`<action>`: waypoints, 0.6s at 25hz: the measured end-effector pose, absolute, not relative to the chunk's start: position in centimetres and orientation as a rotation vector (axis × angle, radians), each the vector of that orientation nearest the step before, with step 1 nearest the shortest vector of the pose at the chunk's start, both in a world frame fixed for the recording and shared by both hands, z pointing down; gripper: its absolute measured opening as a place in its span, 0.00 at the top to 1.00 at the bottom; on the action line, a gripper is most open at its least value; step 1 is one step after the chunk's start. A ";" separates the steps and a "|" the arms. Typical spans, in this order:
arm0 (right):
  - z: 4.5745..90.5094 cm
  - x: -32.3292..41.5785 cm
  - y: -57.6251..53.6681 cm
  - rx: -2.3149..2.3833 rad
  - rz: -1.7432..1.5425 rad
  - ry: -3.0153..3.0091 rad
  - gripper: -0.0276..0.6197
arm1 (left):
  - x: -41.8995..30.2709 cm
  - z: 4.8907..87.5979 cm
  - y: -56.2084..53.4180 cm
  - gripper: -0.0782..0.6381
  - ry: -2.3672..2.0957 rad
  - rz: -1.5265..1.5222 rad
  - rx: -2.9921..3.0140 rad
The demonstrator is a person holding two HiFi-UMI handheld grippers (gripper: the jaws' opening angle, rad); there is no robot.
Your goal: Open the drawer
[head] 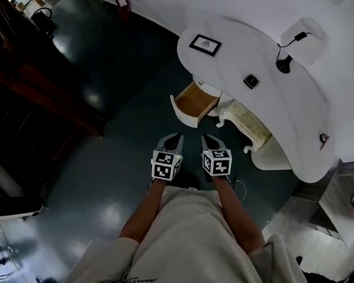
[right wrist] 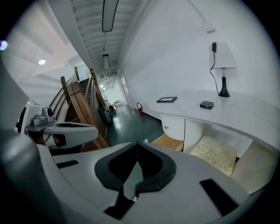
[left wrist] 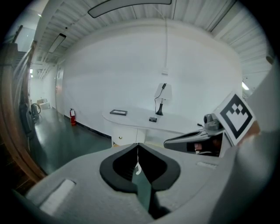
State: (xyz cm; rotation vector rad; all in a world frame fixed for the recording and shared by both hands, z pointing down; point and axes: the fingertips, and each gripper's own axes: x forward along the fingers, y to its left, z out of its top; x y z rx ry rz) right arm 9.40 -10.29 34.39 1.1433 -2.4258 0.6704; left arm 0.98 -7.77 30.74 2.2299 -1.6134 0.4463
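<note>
A white curved desk (head: pixel 295 114) stands along the wall. Its drawer (head: pixel 192 104) is pulled out, showing a bare wooden inside; in the right gripper view the drawer (right wrist: pixel 169 141) shows just past the jaws. My left gripper (head: pixel 176 137) and right gripper (head: pixel 207 139) hang side by side over the dark floor, a short way in front of the drawer, touching nothing. Both are shut with nothing between the jaws, as the left gripper (left wrist: pixel 138 145) and right gripper (right wrist: pixel 137 143) views show. In the left gripper view the desk (left wrist: pixel 144 119) lies ahead.
On the desk are a framed picture (head: pixel 205 44), a small dark box (head: pixel 251 81) and a lamp (head: pixel 289 55). A cushioned stool (head: pixel 246 122) sits under the desk beside the drawer. A wooden staircase (head: pixel 36 88) rises at left. A red fire extinguisher (head: pixel 122 3) stands by the wall.
</note>
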 end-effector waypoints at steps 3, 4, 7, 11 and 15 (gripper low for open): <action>34.4 10.1 -10.4 1.133 0.666 -2.424 0.93 | 2.0 30.7 -7.9 0.88 -1.598 0.436 2.241; 34.6 10.4 -10.4 1.125 0.666 -2.422 0.93 | 2.3 30.9 -7.9 0.88 -1.593 0.437 2.242; 35.0 11.3 -10.4 1.128 0.688 -2.411 0.93 | 2.5 31.1 -7.9 0.88 -1.592 0.435 2.230; 34.9 12.4 -10.3 1.155 0.709 -2.403 0.93 | 2.3 30.6 -8.2 0.88 -1.649 0.409 2.206; 34.5 12.9 -10.4 1.165 0.701 -2.413 0.93 | 3.0 30.6 -8.1 0.88 -1.650 0.405 2.209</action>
